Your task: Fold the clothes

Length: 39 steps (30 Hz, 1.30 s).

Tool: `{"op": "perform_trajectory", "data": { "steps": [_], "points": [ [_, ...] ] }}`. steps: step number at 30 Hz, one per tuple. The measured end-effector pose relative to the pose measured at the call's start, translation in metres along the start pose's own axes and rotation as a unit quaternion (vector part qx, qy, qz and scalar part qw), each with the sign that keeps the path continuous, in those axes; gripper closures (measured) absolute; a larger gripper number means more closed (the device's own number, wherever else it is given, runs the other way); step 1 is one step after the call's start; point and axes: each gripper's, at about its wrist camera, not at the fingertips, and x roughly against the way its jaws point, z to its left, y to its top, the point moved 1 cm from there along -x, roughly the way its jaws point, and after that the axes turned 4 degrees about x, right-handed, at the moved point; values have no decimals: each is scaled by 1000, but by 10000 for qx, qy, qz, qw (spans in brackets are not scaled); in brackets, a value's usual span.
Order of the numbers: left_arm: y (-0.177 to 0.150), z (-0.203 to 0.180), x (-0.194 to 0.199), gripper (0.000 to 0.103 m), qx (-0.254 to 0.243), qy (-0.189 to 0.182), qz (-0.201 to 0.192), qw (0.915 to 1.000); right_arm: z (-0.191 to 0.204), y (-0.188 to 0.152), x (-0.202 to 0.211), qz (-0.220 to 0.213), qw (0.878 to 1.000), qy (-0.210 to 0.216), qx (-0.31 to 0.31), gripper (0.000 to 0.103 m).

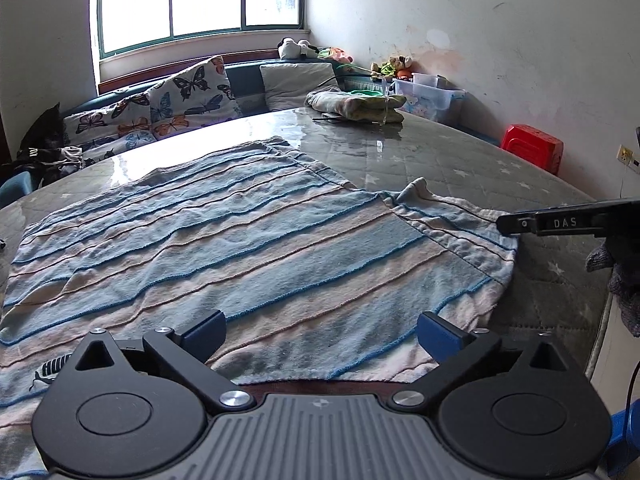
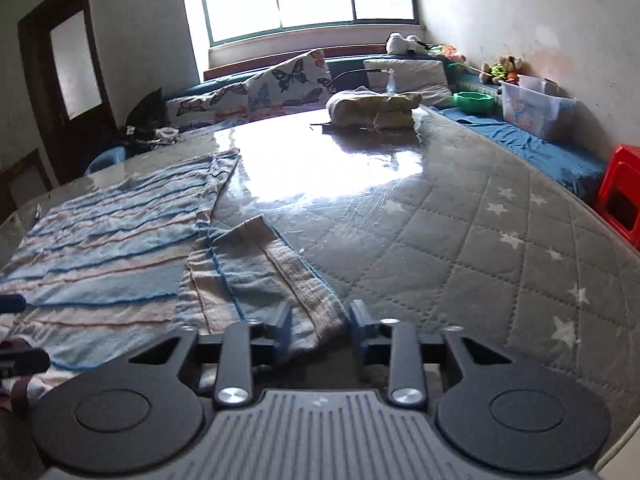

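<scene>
Two claws are hovering over the near edge of the table (image 2: 460,216), and both are mine. A striped shirt (image 1: 248,236) is lying flat on the quilted table cover under clear plastic, its blue and pale pink bands running across the cloth. My left claw (image 1: 320,334) is sitting spread wide above the shirt's near hem, both blue fingertips (image 1: 206,330) apart and pinching nothing. One sleeve (image 2: 256,276) is sticking out to the right side of the shirt's body, lying flat on the cover. My right claw (image 2: 318,330) is hanging at the end of that sleeve, its jaws partly spread with the sleeve's edge reaching in between them; I cannot tell whether the pads are touching the cloth. In the left view, my right claw (image 1: 568,222) is showing as a black bar just beside the sleeve's outer edge. At the far side of the table a folded pile of clothes (image 1: 356,104) is resting well apart from the shirt. Beyond it, butterfly-print cushions (image 1: 172,100) are leaning under the window (image 1: 200,0), and a red stool (image 1: 532,152) is standing by the wall.
</scene>
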Motion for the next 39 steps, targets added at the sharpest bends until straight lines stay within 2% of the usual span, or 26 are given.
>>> {"op": "perform_trajectory", "data": {
  "steps": [6, 14, 19, 24, 29, 33, 39],
  "points": [
    [-3, 2, -1, 0, 34, 20, 22, 10000, 5, 10, 15, -247, 9995, 159, -65, 92],
    [-3, 14, 6, 0, 207, 83, -93, 9997, 57, 38, 44, -630, 9902, 1114, 559, 92],
    [-6, 18, 10, 0, 270, 119, -104, 9995, 97, 39, 33, -413, 9799, 1684, 989, 92],
    [-7, 23, 11, 0, 336, 179, -93, 9992, 120, 30, 20, -77, 9707, 2034, 1275, 86],
    [-4, 25, 9, 0, 389, 210, -104, 9990, 118, 37, 20, -71, 9692, 2116, 1262, 85],
    [0, 21, 5, 0, 378, 188, -107, 9990, 104, 51, -6, 21, 9748, 1764, 1361, 85],
    [8, 10, -6, 0, 214, 257, -93, 9994, 108, 62, -51, 178, 9735, 1520, 1698, 85]
  ]
}}
